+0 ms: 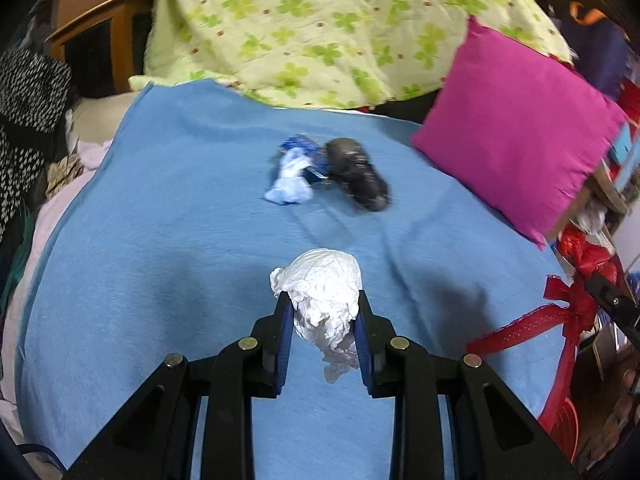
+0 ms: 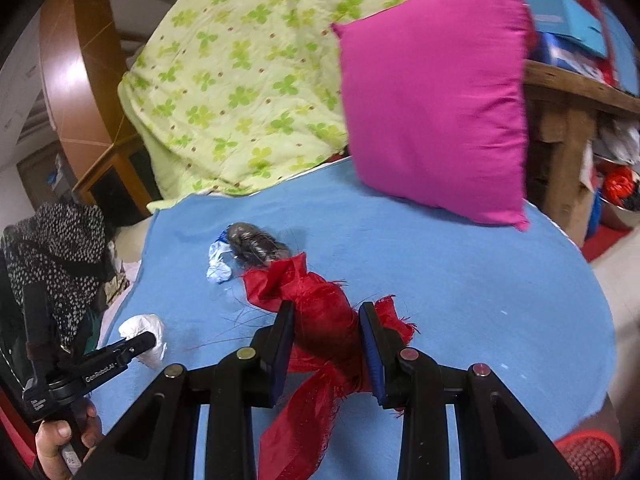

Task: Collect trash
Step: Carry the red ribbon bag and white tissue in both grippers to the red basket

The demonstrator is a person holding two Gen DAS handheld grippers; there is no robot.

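Note:
My left gripper (image 1: 322,298) is shut on a crumpled white paper wad (image 1: 320,280) and holds it just above the blue blanket (image 1: 160,260); the wad also shows in the right wrist view (image 2: 150,334). My right gripper (image 2: 326,308) is shut on a bundle of red ribbon fabric (image 2: 322,312), whose tail hangs down. Further back on the blanket lie a white and blue crumpled wrapper (image 1: 294,174) (image 2: 218,262) and a dark grey lump (image 1: 356,172) (image 2: 256,246), touching each other.
A magenta pillow (image 1: 516,140) (image 2: 436,100) leans at the back right. A green clover-print quilt (image 1: 320,28) (image 2: 240,80) is heaped behind the blanket. A black speckled cloth (image 1: 28,112) lies at the left, wooden furniture (image 2: 568,128) at the right.

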